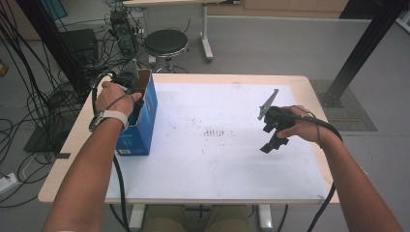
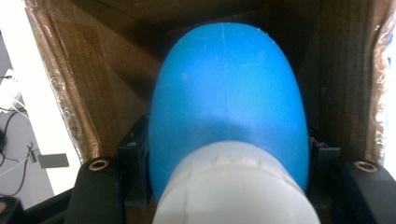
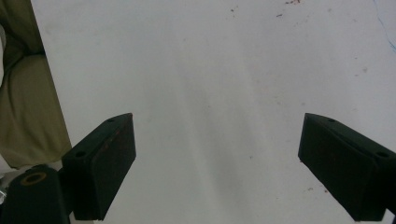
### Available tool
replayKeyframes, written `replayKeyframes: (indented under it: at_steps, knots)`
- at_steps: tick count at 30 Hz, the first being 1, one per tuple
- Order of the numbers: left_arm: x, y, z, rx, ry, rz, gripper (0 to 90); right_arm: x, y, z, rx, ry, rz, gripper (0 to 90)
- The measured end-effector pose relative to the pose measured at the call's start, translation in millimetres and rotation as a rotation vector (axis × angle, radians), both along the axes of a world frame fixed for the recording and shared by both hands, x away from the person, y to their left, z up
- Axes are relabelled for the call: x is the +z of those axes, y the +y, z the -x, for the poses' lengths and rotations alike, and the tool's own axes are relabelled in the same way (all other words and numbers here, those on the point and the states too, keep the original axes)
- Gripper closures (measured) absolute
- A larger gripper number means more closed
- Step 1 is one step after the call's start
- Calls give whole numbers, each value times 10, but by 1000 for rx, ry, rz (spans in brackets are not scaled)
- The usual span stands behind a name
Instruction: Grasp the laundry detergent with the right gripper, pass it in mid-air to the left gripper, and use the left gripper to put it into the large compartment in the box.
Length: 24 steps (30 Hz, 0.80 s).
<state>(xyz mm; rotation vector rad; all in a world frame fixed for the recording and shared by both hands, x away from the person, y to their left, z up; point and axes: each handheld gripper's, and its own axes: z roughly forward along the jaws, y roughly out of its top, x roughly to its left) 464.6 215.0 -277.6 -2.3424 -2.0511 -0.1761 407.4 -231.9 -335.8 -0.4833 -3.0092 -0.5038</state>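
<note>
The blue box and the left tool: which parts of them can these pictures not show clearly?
- High view: the hand covers the left tool at the blue box; its jaws are hidden.
- Left gripper view: the blue and white object is cut off by the bottom edge.
- The box floor is hidden behind that object.

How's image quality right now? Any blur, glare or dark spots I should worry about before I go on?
High view: even light, slightly soft, the blue box readable. Left gripper view: dim inside the box, the blue bottle close and soft, glare on the taped cardboard edges. Right gripper view: the white table sheet is bright and washed out, the right gripper jaws sharp.
</note>
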Motion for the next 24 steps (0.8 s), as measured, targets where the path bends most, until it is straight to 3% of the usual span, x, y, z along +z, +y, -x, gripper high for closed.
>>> replayKeyframes:
  at_steps: [14, 24]
  knots:
    - [27, 30, 31, -14, -31, 9, 288, 2, 25, 3, 1, 4, 3, 110]
    - [72, 48, 69, -42, -44, 27, 285, 2, 44, 11, 3, 6, 5, 108]
